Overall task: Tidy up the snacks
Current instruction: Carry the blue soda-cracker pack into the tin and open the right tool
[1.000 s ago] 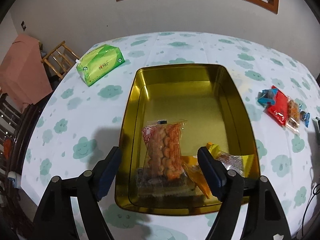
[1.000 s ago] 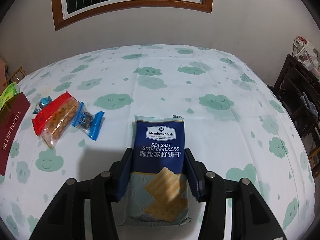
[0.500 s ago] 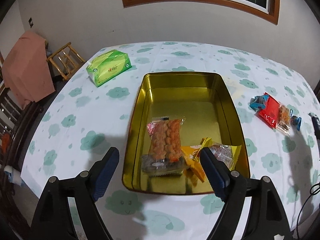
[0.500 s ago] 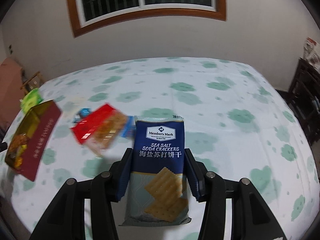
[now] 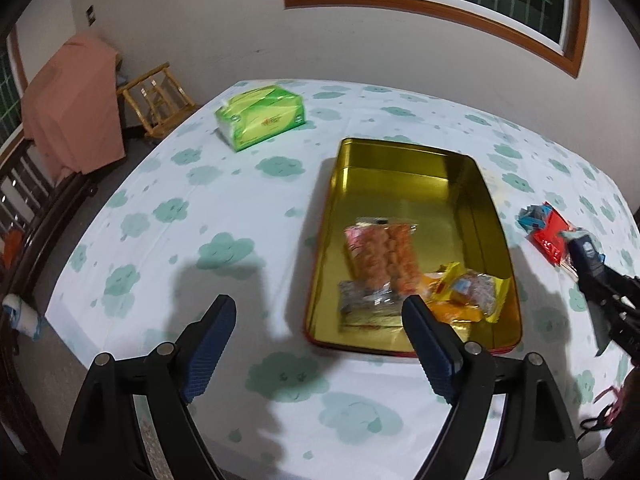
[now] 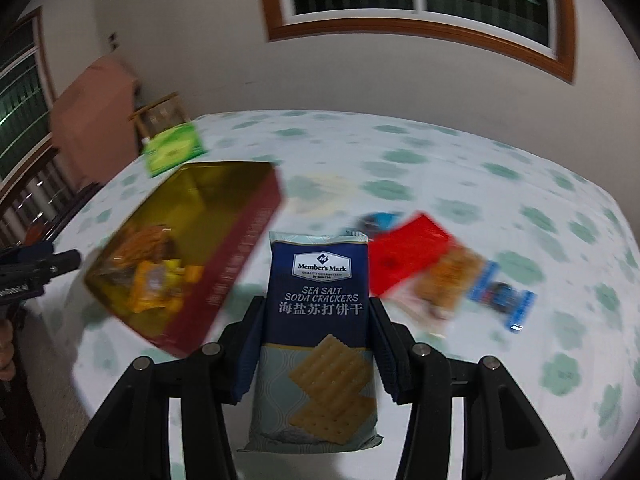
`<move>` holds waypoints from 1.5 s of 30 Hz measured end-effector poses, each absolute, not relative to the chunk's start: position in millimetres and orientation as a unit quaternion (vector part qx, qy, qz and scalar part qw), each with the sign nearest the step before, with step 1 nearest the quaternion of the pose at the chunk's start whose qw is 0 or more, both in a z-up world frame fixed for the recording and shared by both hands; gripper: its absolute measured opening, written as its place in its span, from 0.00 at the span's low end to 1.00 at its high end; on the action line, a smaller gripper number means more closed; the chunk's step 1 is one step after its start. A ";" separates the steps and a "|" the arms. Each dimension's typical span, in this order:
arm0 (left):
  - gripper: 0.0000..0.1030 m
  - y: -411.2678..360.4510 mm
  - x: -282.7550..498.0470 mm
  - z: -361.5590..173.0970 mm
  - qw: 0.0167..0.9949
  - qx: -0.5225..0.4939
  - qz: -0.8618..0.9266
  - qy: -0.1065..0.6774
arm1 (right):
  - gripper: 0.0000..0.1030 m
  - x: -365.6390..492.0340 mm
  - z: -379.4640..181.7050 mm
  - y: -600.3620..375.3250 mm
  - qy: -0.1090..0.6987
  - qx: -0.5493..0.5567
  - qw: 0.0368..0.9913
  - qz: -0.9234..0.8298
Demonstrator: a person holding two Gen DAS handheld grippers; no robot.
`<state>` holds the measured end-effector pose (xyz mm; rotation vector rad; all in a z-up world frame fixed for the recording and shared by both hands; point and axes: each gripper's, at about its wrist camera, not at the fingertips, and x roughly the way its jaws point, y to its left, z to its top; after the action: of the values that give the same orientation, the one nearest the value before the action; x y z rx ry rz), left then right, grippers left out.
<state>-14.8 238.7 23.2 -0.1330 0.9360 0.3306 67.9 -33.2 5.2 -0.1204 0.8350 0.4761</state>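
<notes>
A gold tin (image 5: 408, 160) with red outer walls sits on the cloud-print tablecloth and holds several snack packets (image 5: 380, 264) at its near end. It also shows in the right wrist view (image 6: 216, 184). My left gripper (image 5: 318, 322) is open and empty, above the table just in front of the tin's near left corner. My right gripper (image 6: 318, 320) is shut on a blue soda cracker pack (image 6: 318, 300), held above the table right of the tin. It also shows in the left wrist view (image 5: 592, 272).
A red packet (image 6: 412, 252), an orange snack pack (image 6: 448, 276) and blue packets (image 6: 500, 300) lie right of the tin. A green tissue pack (image 5: 260, 120) lies at the far left. A wooden chair (image 5: 156, 96) stands beyond the table edge.
The right gripper has lifted the cracker pack and swung left toward the tin. The left gripper has pulled back and left from over the tin.
</notes>
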 end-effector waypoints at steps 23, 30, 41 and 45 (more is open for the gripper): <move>0.80 296.3 -53.7 9.7 0.859 -0.123 0.209 0.450 | 0.49 65.3 -15.3 102.9 0.412 -0.129 0.844 0.318; 0.80 300.3 -59.3 7.6 0.856 -0.129 0.215 0.453 | 0.49 76.3 -19.2 119.9 0.412 -0.132 0.844 0.316; 0.80 291.6 -54.8 5.3 0.855 -0.126 0.204 0.460 | 0.50 84.3 -30.4 130.1 0.420 -0.137 0.840 0.315; 0.80 286.3 -52.7 7.2 0.857 -0.122 0.200 0.459 | 0.51 83.7 -30.9 131.0 0.418 -0.139 0.839 0.319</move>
<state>-52.7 286.3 7.2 -0.2554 0.9651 0.4195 83.7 131.0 -30.9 -0.2947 0.8848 0.6738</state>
